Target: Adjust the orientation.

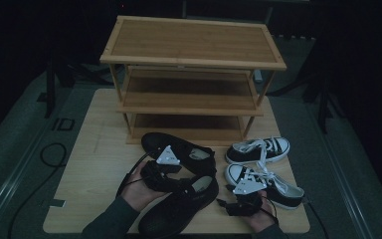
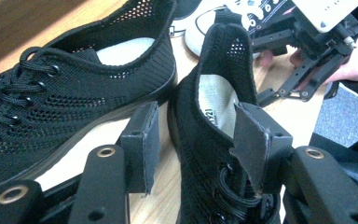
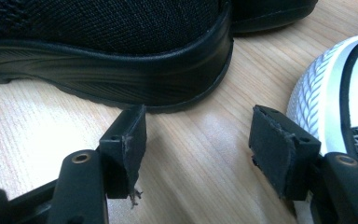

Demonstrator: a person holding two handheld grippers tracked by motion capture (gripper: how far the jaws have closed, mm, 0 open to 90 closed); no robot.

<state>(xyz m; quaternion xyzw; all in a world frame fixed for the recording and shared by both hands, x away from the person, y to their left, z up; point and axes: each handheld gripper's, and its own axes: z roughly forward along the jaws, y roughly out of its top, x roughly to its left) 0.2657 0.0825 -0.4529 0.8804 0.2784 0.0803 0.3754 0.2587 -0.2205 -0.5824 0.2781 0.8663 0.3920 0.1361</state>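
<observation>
The left gripper (image 2: 193, 140) has its two black fingers (image 2: 142, 144) part-way apart, straddling the side wall of a black mesh shoe (image 2: 205, 140). One finger sits outside the shoe, over the bare table; the other reaches inside the shoe's opening, with its frayed pad lying against the grey insole. Whether the pads actually press on the wall cannot be told; a gap shows beside the outer finger. This nearer black shoe (image 1: 179, 206) lies close to the front edge of the wooden table (image 1: 94, 164), toe toward the person, with the left hand (image 1: 137, 186) behind the gripper (image 1: 161, 172).

Just beside it, its partner, a second black shoe (image 2: 51, 102), lies on its sole with its laces on show, the two heels nearly touching.

The right gripper (image 3: 198, 142) has its fingers (image 3: 130, 144) wide apart with nothing between them, only bare table. They hover just above the wood, one near the black shoe's rounded sole (image 3: 121, 74), the other just beside the white rubber toe of a sneaker (image 3: 331, 93). In the high view this gripper (image 1: 246, 199) rests low at the front of the table, beside a pair of black and white sneakers (image 1: 261, 164).

Behind all the shoes stands a three-tier wooden shoe rack (image 1: 191, 74), its shelves bare.
</observation>
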